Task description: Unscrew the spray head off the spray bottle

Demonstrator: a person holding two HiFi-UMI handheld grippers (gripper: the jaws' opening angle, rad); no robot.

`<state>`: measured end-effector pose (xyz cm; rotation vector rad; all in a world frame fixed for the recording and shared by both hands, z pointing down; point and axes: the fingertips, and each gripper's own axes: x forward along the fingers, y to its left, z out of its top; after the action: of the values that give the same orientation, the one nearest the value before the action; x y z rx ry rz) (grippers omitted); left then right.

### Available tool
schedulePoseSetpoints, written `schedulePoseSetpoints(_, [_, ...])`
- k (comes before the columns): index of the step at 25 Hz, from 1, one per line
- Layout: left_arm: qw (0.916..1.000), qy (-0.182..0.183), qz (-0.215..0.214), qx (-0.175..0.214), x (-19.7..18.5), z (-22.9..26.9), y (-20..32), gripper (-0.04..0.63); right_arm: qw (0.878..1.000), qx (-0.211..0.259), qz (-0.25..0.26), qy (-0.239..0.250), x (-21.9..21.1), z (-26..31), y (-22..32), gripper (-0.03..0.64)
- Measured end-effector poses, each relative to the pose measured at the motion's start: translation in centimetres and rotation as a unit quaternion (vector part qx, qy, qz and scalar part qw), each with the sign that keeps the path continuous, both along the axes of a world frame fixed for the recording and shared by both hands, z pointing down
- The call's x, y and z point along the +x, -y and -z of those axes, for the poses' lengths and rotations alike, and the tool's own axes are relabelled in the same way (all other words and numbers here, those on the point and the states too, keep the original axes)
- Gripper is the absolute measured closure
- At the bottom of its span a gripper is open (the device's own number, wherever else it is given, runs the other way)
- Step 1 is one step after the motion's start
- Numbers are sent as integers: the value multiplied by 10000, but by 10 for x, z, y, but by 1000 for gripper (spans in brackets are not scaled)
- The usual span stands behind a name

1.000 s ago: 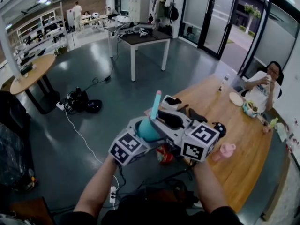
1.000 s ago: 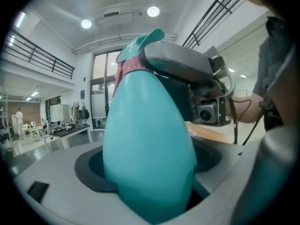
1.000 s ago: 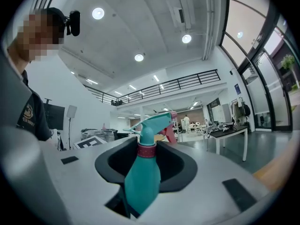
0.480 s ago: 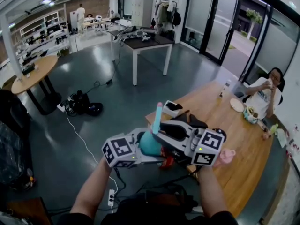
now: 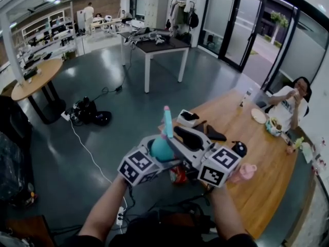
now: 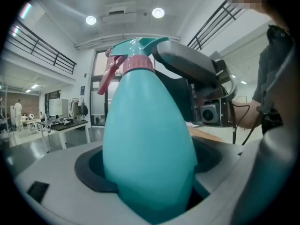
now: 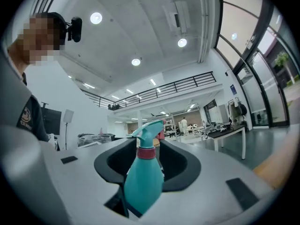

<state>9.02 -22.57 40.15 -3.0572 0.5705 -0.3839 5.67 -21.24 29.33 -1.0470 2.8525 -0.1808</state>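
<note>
**Bottle held in both grippers, spray head on**

The left gripper (image 6: 150, 172) is clamped on the wide lower body of the teal bottle (image 5: 162, 148), which fills its dark curved pads. The bottle is in the air in front of the person, above the near end of a wooden table (image 5: 257, 189). Its long axis runs up from the base in the left jaws to the spray head (image 6: 136, 48). The head view looks down on it nearly end on.

A pink collar (image 6: 138, 64) joins body and spray head, and a pink trigger (image 6: 107, 78) hangs on the left in the left gripper view. The right gripper (image 7: 147, 149) comes in from the right, its jaws closed around the spray head at about collar height. One grey finger (image 6: 187, 62) lies over the top of the spray head.

In the head view a slim teal part with a pink tip (image 5: 168, 120) points away from the person. Farther off, a person (image 5: 290, 104) sits at the table's far end, with a dark table (image 5: 154, 45) beyond.
</note>
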Motion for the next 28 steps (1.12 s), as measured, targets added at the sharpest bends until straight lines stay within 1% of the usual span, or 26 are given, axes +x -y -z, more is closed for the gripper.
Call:
schedulePoseSetpoints(2, [9998, 20, 179, -8, 0, -2, 5, 143, 9999, -47, -89, 44, 0, -2, 2, 466])
schedulePoseSetpoints(8, [9982, 175, 568, -1, 0, -6, 16, 143, 9994, -206, -258, -117, -2, -9, 11, 466])
schedulePoseSetpoints(11, [9975, 271, 645, 55, 3, -6, 16, 143, 9985, -304, -422, -196, -1, -12, 15, 466])
schedulePoseSetpoints(13, [9977, 291, 600, 77, 5, -5, 15, 143, 9981, -301, -473, -239, 1, -13, 15, 468])
schedulePoseSetpoints(15, [9983, 286, 504, 93, 6, -4, 13, 143, 9984, -282, -413, -272, 2, -12, 14, 479])
schedulePoseSetpoints(18, [9993, 257, 257, 76, 6, -5, 8, 143, 9994, -240, -121, -195, 1, -14, 12, 480])
schedulePoseSetpoints(21, [9996, 194, -201, -9, 6, -3, -2, 143, 9993, -214, 279, -111, -1, -15, 9, 480])
schedulePoseSetpoints(24, [9975, 245, -662, -24, 5, -5, -15, 143, 9971, -234, 718, -53, -2, -17, -1, 480])
schedulePoseSetpoints(26, [9957, 295, -882, -15, 4, -6, -22, 143, 9954, -207, 932, 8, -1, -16, -7, 480])
schedulePoseSetpoints(28, [9942, 231, -1050, -16, 5, -2, -26, 143, 9937, -138, 1112, 54, 0, -13, -9, 480])
